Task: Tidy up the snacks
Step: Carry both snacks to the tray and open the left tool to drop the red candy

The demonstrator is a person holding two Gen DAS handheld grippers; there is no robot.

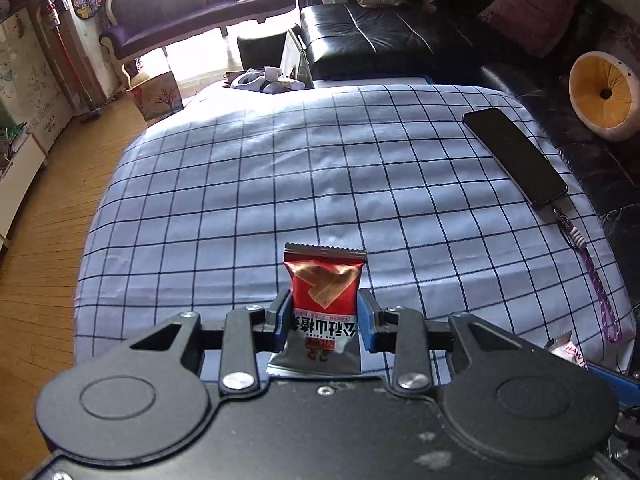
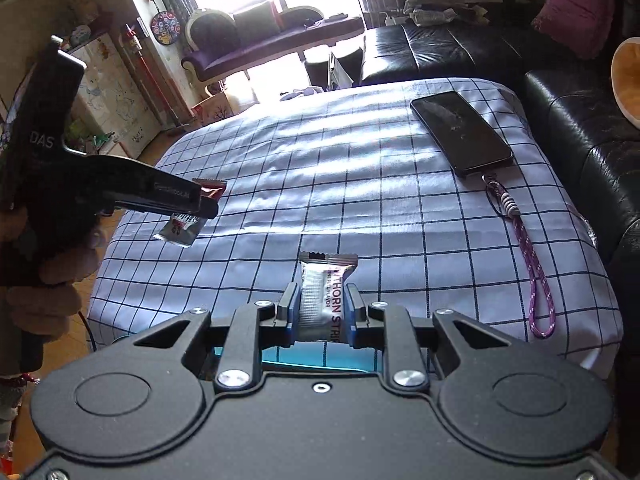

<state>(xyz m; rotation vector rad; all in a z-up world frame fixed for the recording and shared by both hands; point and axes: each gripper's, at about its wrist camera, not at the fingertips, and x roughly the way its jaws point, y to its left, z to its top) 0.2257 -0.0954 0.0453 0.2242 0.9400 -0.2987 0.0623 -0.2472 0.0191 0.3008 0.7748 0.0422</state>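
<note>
left gripper (image 1: 324,316) clamped on red snack pack (image 1: 323,300), right gripper (image 2: 319,312) pinching silver snack bar (image 2: 322,304), phone (image 1: 516,156) with purple lanyard (image 1: 596,288) upper right – checked cloth (image 1: 240,200) below – black sofa (image 1: 400,40) behind

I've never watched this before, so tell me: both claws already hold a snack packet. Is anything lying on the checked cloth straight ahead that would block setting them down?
Nothing visible does. The left gripper clamps the red packet and the right gripper the silver packet. The checked cloth ahead is bare; the phone and its purple strap lie off toward the right edge.
</note>
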